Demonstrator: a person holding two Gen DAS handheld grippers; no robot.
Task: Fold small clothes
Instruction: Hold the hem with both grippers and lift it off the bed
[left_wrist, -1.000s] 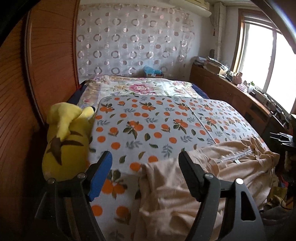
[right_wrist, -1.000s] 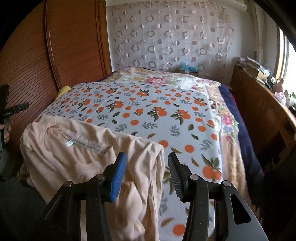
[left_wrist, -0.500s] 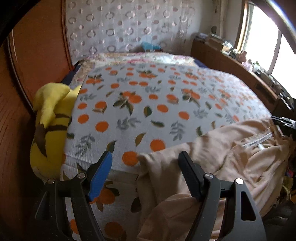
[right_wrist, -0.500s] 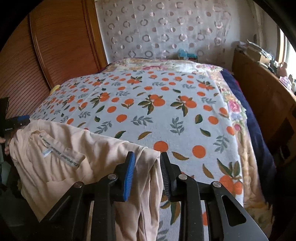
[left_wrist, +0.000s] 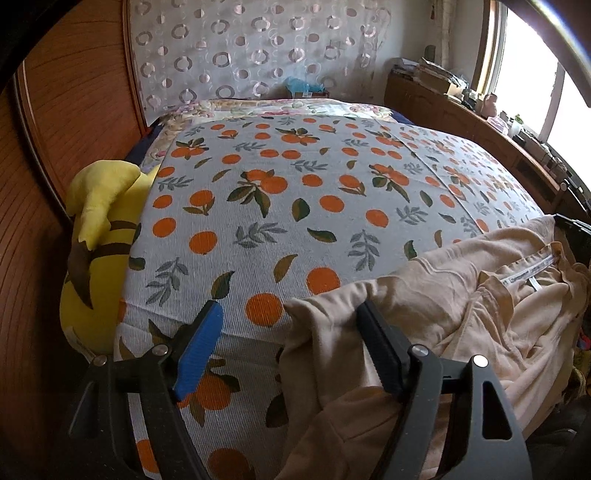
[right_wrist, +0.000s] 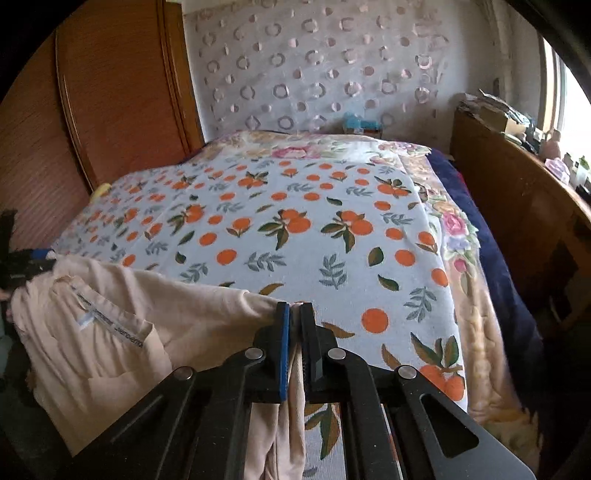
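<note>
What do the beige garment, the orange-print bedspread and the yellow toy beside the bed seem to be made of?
Beige garment: probably soft cotton-type knit, matte; it drapes in loose folds.
Orange-print bedspread: seemingly woven or ribbed cotton, matte; fine parallel lines show across the print.
Yellow toy: plush, slightly fuzzy surface, rounded stuffed shape.

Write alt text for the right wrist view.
The right gripper is shut on a corner of a beige garment, which drapes over the near edge of a bed with an orange-print cover. A wooden wardrobe stands left, a patterned curtain behind.
</note>
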